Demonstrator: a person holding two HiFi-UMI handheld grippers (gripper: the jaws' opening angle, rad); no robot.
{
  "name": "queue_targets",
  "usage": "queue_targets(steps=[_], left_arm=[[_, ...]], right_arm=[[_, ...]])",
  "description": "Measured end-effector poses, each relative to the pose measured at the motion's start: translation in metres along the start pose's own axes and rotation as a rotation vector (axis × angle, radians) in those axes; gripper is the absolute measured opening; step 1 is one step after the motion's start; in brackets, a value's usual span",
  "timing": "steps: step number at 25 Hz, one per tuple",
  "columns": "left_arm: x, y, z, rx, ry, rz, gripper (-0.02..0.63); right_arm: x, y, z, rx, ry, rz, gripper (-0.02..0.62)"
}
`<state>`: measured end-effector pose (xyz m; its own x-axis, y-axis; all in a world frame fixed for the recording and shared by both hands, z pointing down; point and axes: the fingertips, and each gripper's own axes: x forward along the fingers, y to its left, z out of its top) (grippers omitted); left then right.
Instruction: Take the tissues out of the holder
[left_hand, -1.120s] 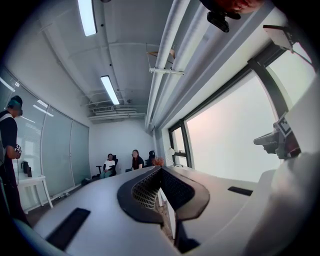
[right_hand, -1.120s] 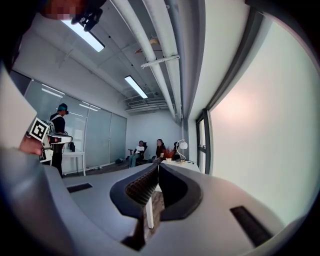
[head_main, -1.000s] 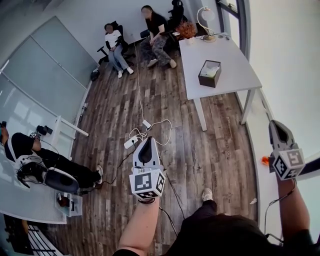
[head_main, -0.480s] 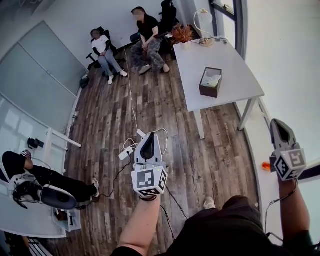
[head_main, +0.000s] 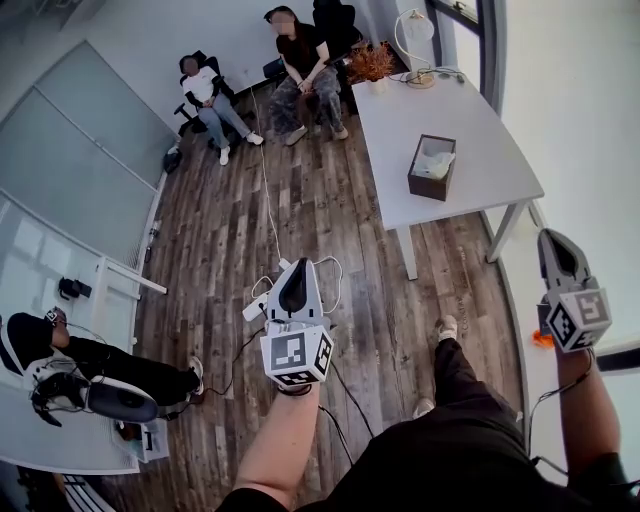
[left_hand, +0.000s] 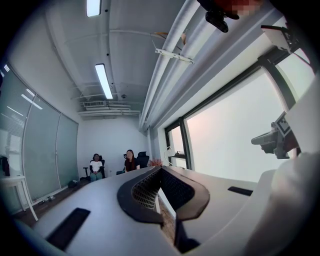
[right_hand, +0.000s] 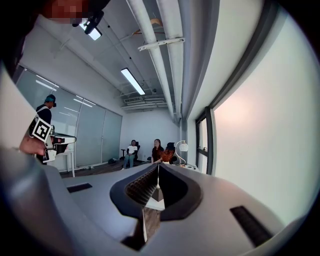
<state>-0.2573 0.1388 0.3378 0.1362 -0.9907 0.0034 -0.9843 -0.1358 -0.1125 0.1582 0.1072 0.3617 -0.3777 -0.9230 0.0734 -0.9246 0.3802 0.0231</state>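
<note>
The tissue holder (head_main: 431, 167), a dark brown open box with white tissues showing at its top, stands on the white table (head_main: 400, 120) at the far right of the room. Both grippers hang in the air well short of it, over the wooden floor. In the head view my left gripper (head_main: 302, 264) sits near the middle, pointing away from me, shut and empty. To the right, close to the window wall, my right gripper (head_main: 548, 236) is also shut with nothing in it. In each gripper view the jaws meet at the tip: left gripper (left_hand: 160, 169), right gripper (right_hand: 158, 166).
Two people (head_main: 300, 60) sit on chairs at the back wall. A lamp (head_main: 415, 30) and a dried plant (head_main: 372, 62) stand at the table's far end. A cable and power strip (head_main: 262, 300) lie on the floor. Another person (head_main: 90, 360) sits at a desk on the left.
The view has shifted forward and the table with the holder now sits a little further right. My right foot has stepped forward. Both grippers stay shut and keep their places in the view.
</note>
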Motion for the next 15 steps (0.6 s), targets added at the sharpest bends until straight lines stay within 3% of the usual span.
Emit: queue_targets(steps=[6, 15], left_arm=[[0.047, 0.017, 0.001, 0.016, 0.008, 0.033, 0.005], [0.160, 0.021, -0.001, 0.014, 0.041, 0.049, 0.005]], right_arm=[[0.071, -0.008, -0.009, 0.015, 0.018, 0.048, 0.006], [0.187, -0.052, -0.010, 0.033, 0.046, 0.090, 0.006]])
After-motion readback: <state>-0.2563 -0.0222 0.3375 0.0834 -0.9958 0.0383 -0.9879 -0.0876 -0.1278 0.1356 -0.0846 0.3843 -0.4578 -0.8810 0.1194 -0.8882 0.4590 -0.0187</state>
